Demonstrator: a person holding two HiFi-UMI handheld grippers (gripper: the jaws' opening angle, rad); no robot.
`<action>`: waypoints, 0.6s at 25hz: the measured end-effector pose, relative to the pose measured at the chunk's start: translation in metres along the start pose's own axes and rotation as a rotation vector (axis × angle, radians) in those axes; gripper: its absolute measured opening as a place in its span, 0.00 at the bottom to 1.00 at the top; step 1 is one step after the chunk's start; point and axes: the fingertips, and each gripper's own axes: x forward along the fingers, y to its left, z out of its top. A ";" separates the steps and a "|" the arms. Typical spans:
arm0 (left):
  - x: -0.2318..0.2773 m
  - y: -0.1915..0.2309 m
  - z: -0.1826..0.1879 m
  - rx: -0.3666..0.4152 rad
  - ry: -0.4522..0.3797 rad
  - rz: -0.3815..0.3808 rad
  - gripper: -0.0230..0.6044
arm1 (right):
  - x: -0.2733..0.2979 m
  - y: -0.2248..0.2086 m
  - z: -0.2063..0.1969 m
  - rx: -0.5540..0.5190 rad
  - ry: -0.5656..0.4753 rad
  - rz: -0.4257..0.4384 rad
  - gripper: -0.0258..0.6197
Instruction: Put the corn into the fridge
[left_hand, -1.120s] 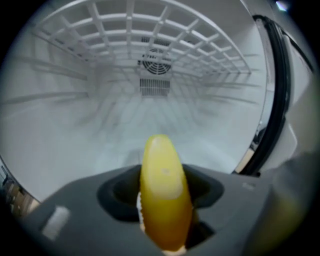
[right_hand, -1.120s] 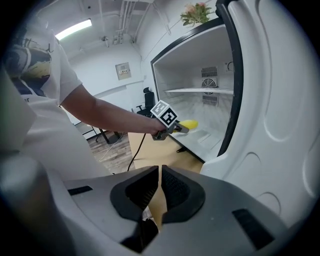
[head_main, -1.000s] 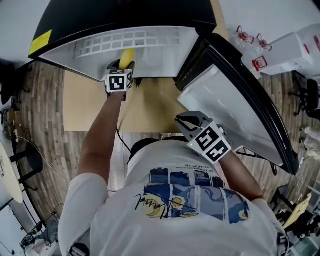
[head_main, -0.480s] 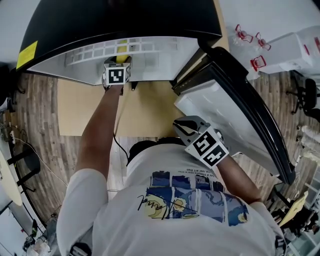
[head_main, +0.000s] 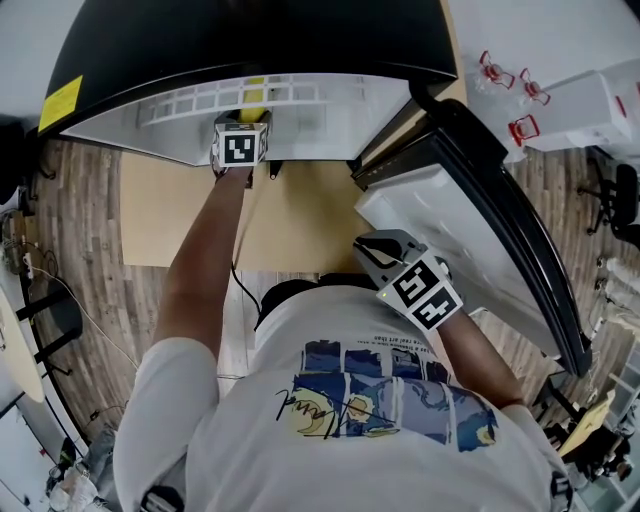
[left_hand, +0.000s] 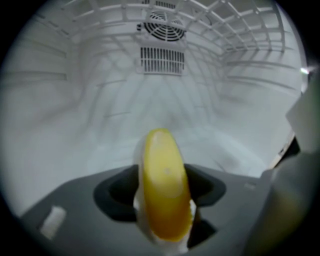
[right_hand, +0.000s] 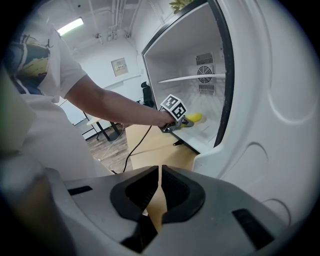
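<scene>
The yellow corn (left_hand: 165, 185) lies lengthwise between the jaws of my left gripper (left_hand: 163, 192), low over the white floor of the fridge (left_hand: 160, 100). Those jaws are opening, and the corn is still between them. In the head view the left gripper (head_main: 247, 120) reaches in under the fridge's black top, and only a strip of the corn (head_main: 253, 95) shows past its marker cube. The right gripper view sees the corn (right_hand: 194, 118) just inside the fridge opening. My right gripper (head_main: 372, 248) hangs shut and empty near the person's chest, beside the open fridge door (head_main: 470, 220).
The fridge door (right_hand: 270, 100) stands open on the right, close to the right gripper (right_hand: 159, 192). A wire shelf (left_hand: 210, 20) and a fan grille (left_hand: 162, 25) sit at the back of the fridge. A tan mat (head_main: 290, 220) lies in front of it, over wood flooring.
My left gripper has pushed deeper into the fridge with the corn, so less of the corn shows in the head view. The right gripper has stayed put.
</scene>
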 end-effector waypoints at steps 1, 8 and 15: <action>-0.002 0.000 -0.002 -0.002 0.004 0.000 0.50 | 0.000 0.001 0.000 0.000 0.000 0.002 0.08; -0.022 -0.004 -0.018 -0.013 0.019 -0.020 0.51 | 0.002 0.007 0.001 -0.015 -0.006 0.015 0.08; -0.051 -0.003 -0.039 -0.039 0.020 -0.023 0.51 | 0.011 0.021 -0.003 -0.031 0.003 0.037 0.08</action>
